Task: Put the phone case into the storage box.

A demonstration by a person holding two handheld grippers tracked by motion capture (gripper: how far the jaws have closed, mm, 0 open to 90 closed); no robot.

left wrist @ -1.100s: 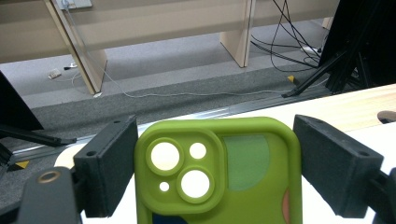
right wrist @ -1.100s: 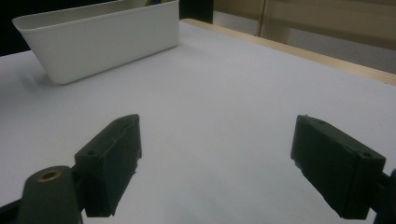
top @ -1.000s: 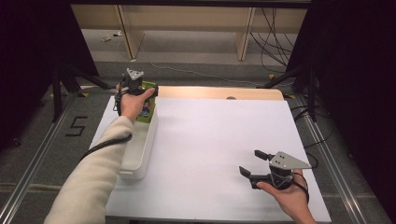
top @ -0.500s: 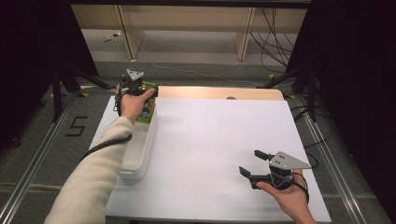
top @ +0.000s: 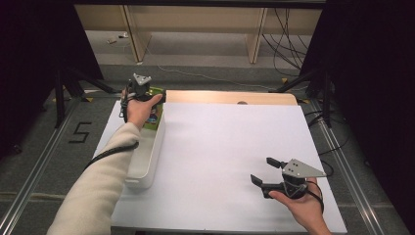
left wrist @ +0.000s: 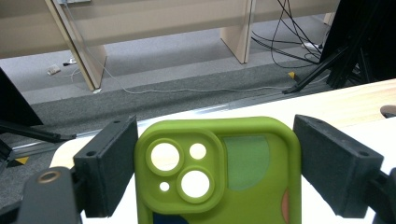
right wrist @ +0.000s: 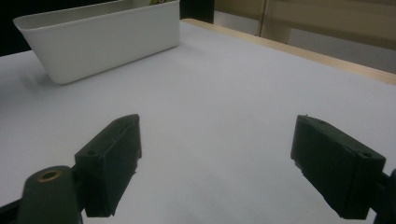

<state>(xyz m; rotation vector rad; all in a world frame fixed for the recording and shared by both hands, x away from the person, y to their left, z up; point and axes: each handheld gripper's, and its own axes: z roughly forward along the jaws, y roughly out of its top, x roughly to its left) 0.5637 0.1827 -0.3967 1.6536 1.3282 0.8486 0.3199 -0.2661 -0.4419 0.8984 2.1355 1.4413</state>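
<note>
From the high view, the left gripper (top: 147,93) is held over the far end of the white bin (top: 147,156) at the table's left edge, with the green phone case (top: 155,111) standing in front of it at that end of the bin; the right gripper (top: 266,171) rests low over the bare white table (top: 225,142) near the person's side, well apart from the bin, jaws spread and nothing between them; the step in hand looks to be either setting the case into the bin or lifting it out, and which of the two cannot be told from this frame; the hand covers most of the left gripper here, so its jaws are hard to read from above. In the left gripper view, the case (left wrist: 219,172) stands upright between the two black jaws, camera cut-outs toward the lens; the left jaw looks to touch its edge, while a thin gap shows at the right jaw, so the grip reads as loose or just let go rather than clenched; the next move calls for either closing squarely on the case's side edges or drawing straight back without tipping it; the case's lower part is cut off by the frame. In the right gripper view, the jaws stand wide apart over the table, and the bin (right wrist: 102,37) lies ahead, a scrap of green just peeping over its far rim; its inside is hidden.
</note>
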